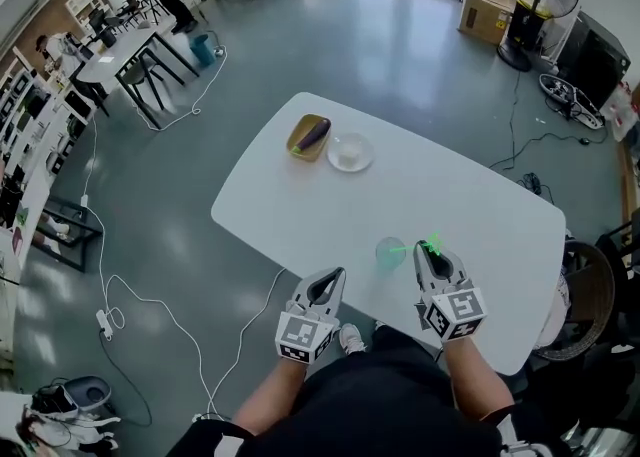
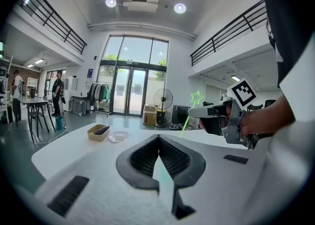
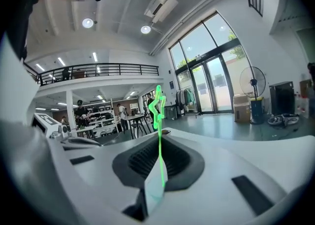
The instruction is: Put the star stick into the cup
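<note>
Now star stick [image 3: 157,105] in right gripper [image 1: 431,251]

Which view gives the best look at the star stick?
The right gripper view: the green star stick stands close up, pinched between the right gripper's jaws. The left gripper view shows it small, from the side; the head view, only a green streak near the cup.

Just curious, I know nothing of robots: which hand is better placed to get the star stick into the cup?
The right: the right gripper grips the green star stick, close beside the cup. The left gripper is shut, empty and farther off.
</note>
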The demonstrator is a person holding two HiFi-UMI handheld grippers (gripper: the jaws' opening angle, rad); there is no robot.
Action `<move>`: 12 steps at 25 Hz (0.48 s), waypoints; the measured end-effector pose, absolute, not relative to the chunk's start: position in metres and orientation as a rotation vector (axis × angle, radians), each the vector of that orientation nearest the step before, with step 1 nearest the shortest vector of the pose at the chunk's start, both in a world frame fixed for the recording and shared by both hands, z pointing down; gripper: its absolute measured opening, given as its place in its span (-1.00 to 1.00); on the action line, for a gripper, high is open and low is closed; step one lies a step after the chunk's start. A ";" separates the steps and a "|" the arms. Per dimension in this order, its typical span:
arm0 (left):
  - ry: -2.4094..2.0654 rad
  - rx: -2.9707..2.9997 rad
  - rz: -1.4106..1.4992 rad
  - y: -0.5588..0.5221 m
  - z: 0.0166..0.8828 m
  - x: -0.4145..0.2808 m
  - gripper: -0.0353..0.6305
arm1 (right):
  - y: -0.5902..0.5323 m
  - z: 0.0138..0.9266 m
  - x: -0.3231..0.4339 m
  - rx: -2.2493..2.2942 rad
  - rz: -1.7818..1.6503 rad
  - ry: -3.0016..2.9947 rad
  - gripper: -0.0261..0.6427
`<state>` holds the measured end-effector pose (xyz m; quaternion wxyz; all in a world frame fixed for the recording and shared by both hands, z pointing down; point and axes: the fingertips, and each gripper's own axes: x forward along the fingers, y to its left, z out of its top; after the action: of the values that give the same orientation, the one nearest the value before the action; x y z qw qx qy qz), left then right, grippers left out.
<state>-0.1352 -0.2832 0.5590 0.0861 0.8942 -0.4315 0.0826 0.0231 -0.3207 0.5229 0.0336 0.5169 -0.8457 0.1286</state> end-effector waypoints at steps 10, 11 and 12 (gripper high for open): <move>-1.308 2.634 0.277 -0.278 0.564 -0.142 -0.86 | -0.333 0.570 0.027 1.592 0.617 -2.556 -0.86; -1.311 2.633 0.279 -0.278 0.564 -0.143 -0.86 | -0.334 0.574 0.027 1.593 0.636 -2.552 -0.86; -1.315 2.632 0.282 -0.278 0.565 -0.145 -0.86 | -0.335 0.578 0.027 1.593 0.652 -2.549 -0.86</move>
<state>-0.1447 -0.2781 0.5649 0.0929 0.8867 -0.4429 0.0949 0.0265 -0.3347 0.5780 0.0330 0.5176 -0.8283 0.2120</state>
